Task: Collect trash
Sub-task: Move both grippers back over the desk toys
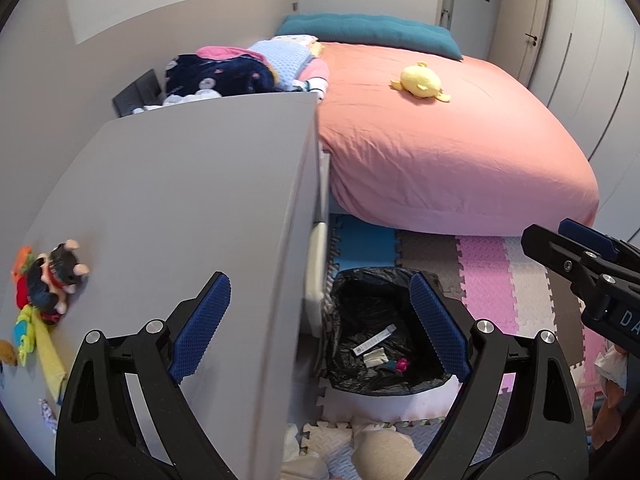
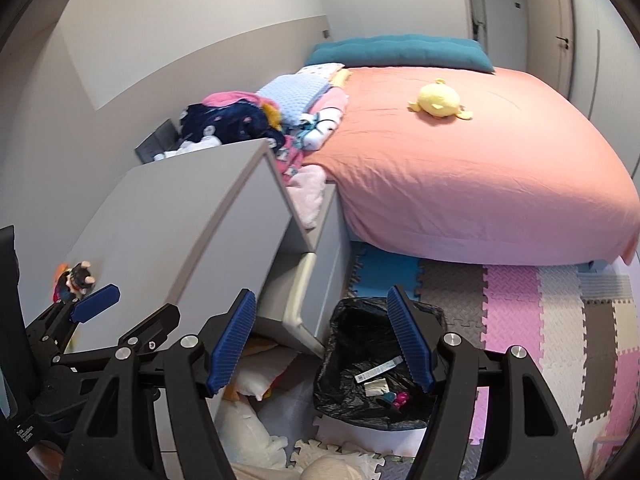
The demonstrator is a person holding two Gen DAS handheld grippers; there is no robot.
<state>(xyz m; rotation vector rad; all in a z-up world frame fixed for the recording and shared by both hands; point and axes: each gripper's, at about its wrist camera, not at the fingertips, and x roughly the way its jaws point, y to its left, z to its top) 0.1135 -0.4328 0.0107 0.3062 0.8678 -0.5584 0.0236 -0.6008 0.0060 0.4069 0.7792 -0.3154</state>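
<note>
A bin with a black liner (image 1: 372, 304) (image 2: 356, 332) stands on the floor mats beside the grey dresser. Several bits of trash (image 1: 376, 350) (image 2: 380, 380) lie inside it: a white strip, crumpled paper, a pink scrap. My left gripper (image 1: 320, 328) is open and empty, held above the dresser edge and the bin. My right gripper (image 2: 322, 342) is open and empty, above the bin's left rim. The right gripper also shows at the right edge of the left wrist view (image 1: 576, 256). The left gripper shows at the left of the right wrist view (image 2: 92, 312).
The grey dresser (image 1: 192, 184) (image 2: 180, 216) carries small toys (image 1: 52, 280) at its left end; its drawers hang open (image 2: 296, 296). A bed with a pink cover (image 1: 440, 140) (image 2: 480, 168) and a yellow plush (image 1: 420, 82) lies behind. Foam puzzle mats (image 1: 488, 280) cover the floor. Clothes (image 1: 224, 72) pile behind the dresser.
</note>
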